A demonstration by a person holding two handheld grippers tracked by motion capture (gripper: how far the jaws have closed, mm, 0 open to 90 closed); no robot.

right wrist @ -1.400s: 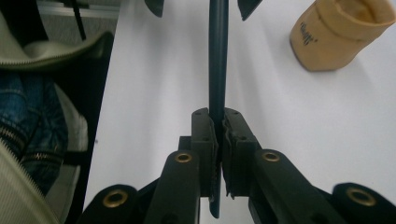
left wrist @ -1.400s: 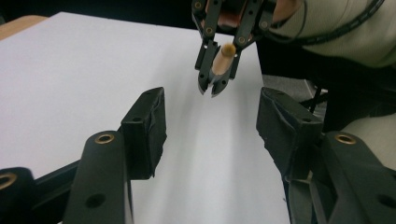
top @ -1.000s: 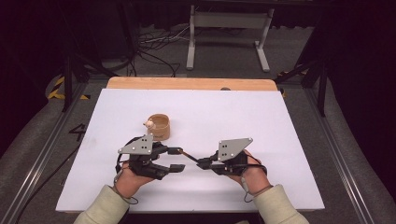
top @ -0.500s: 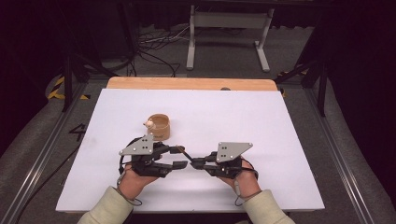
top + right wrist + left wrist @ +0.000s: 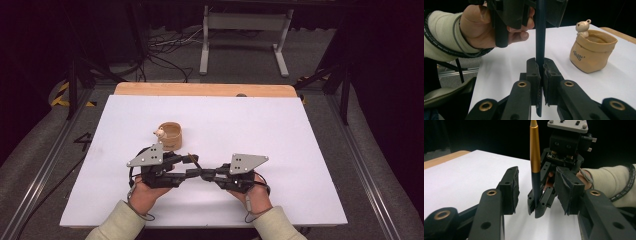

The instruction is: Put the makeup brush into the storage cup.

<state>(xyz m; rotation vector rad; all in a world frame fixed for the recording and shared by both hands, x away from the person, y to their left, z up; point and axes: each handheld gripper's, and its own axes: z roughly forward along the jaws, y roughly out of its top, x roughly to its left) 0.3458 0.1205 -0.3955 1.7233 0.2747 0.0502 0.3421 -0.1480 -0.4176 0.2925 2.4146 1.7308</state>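
A pen with a gold upper part and a black lower part (image 5: 534,165) stands upright between the two grippers. My right gripper (image 5: 541,72) is shut on its dark shaft (image 5: 540,37). My left gripper (image 5: 539,192) is open, with one pad on each side of the pen and a gap to each. In the high view the left gripper (image 5: 194,166) and right gripper (image 5: 206,174) meet tip to tip near the table's front, with the pen (image 5: 191,158) a thin line between them.
A tan pouch-shaped cup (image 5: 171,136) with a small bear figure on its rim stands just behind the left gripper; it is also to the right in the right gripper view, as the cup (image 5: 592,51). The white table top (image 5: 280,130) stretches right and back to a wooden edge.
The right hand has moved left, closing the distance to the left gripper. The left hand has stayed almost where it was, and the cup has not moved.
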